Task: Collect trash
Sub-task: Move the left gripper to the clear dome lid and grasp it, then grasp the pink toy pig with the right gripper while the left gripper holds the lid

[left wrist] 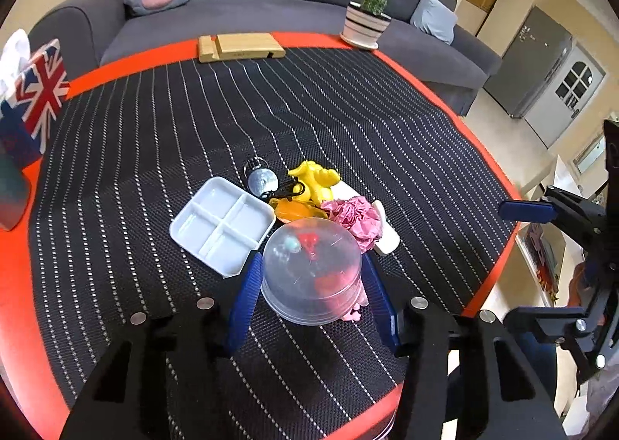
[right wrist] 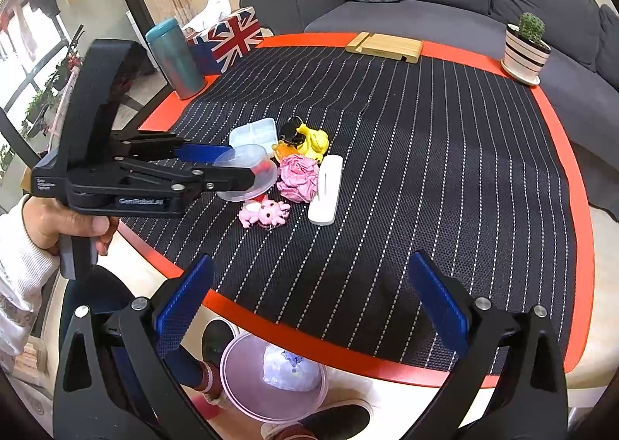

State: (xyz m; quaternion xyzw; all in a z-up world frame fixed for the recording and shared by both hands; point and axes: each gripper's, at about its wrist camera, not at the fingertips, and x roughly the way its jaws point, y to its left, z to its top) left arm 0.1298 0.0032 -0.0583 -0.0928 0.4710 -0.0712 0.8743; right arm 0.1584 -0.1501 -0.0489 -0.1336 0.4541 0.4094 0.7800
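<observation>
My left gripper (left wrist: 309, 262) (right wrist: 240, 165) is shut on a clear plastic container (left wrist: 311, 269) (right wrist: 247, 169), mouth down, with a blue pad on each side. A pink toy figure (right wrist: 265, 213) (left wrist: 356, 312) lies just under its rim. Behind the container are a crumpled pink paper (left wrist: 354, 219) (right wrist: 298, 177), an orange wrapper (left wrist: 294, 209) and a yellow duck toy (left wrist: 315, 178) (right wrist: 313, 140). My right gripper (right wrist: 309, 285) (left wrist: 530, 262) stands open over the table's near edge, holding nothing. On the floor below it is a pink bin (right wrist: 240, 393) with a crumpled white bag inside.
A white divided tray (left wrist: 222, 223) (right wrist: 253, 134), a keychain (left wrist: 263, 178) and a flat white case (right wrist: 327, 188) lie near the pile. A teal tumbler (right wrist: 176, 57), flag tissue box (right wrist: 228, 39), wooden stand (right wrist: 383, 45) and potted cactus (right wrist: 526, 49) line the table's edges. A person's shoes stand by the bin.
</observation>
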